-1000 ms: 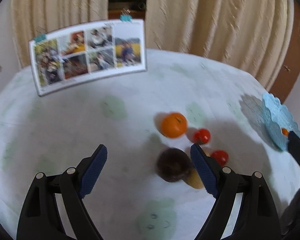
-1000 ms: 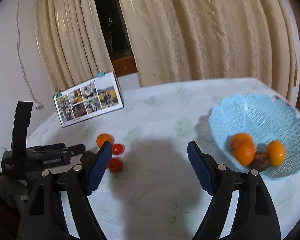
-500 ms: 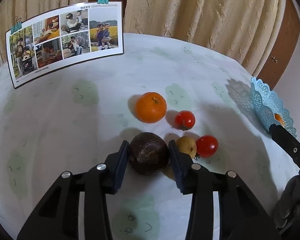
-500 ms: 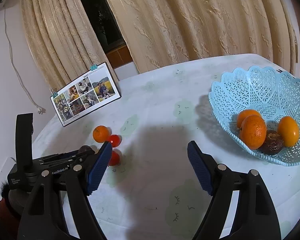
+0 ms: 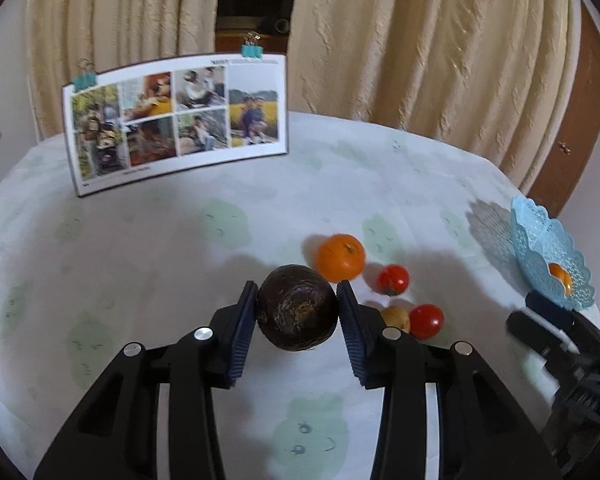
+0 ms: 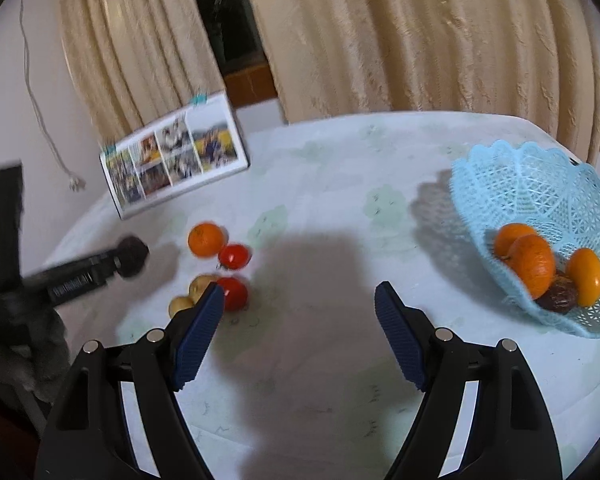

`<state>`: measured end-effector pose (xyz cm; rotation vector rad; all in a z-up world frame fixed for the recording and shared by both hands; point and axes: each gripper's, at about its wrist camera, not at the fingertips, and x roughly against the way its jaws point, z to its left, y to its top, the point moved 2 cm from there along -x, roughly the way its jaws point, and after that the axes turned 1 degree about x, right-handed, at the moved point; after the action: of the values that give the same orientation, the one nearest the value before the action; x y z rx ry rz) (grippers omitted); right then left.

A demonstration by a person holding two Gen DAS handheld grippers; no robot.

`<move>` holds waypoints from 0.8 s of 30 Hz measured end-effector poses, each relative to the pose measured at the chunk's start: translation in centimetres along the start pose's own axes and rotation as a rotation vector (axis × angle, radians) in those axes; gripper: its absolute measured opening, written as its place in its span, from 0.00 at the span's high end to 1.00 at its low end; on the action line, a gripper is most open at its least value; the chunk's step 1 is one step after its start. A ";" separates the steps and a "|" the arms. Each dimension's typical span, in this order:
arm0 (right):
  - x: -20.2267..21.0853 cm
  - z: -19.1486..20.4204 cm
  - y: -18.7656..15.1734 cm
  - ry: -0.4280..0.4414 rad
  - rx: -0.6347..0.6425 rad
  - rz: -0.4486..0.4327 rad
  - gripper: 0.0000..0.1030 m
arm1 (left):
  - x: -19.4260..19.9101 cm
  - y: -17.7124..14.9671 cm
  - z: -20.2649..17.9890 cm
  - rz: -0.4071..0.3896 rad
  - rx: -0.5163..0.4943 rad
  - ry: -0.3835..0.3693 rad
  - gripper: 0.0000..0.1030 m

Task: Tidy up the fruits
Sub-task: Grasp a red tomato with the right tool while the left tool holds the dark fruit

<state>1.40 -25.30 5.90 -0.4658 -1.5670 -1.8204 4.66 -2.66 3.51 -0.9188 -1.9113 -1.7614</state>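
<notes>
We have the left gripper (image 5: 298, 312) clamped on the dark brown fruit (image 5: 297, 312), one blue pad on each flank, because it is likely the next piece bound for the blue basket (image 6: 548, 200) at the table's right edge. The fruit sits near the middle of the table (image 5: 180, 240), and from the right wrist view it looks carried just clear of the cloth. It is round, rough-skinned, nearly black with a rusty patch facing us. Just beside it lie an orange (image 5: 340, 258), two red tomatoes (image 5: 393, 279) and small yellowish fruits (image 6: 202, 284), not yet sorted. The right gripper (image 6: 300, 312) hangs wide open and empty over the bare cloth between that cluster and the basket, which already holds oranges.
</notes>
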 end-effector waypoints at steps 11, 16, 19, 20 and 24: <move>-4.7 4.8 0.3 0.029 0.107 0.150 0.46 | 1.1 0.6 1.8 -0.018 0.059 0.026 0.60; -6.2 5.3 0.8 0.079 0.087 0.187 0.58 | 1.3 0.7 2.0 -0.018 0.068 0.016 0.60; -6.5 5.4 0.8 0.095 0.068 0.195 0.64 | 1.3 0.7 2.0 -0.013 0.070 0.010 0.60; -6.5 5.4 0.8 0.096 0.067 0.196 0.68 | 1.3 0.7 2.0 -0.012 0.071 0.008 0.60; -6.5 5.6 0.5 0.103 0.066 0.195 0.71 | 1.3 0.7 2.0 -0.011 0.072 0.008 0.60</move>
<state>5.39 -18.28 3.14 -0.4702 -1.4539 -1.6150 4.50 -0.45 4.55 -0.8766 -1.9649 -1.6884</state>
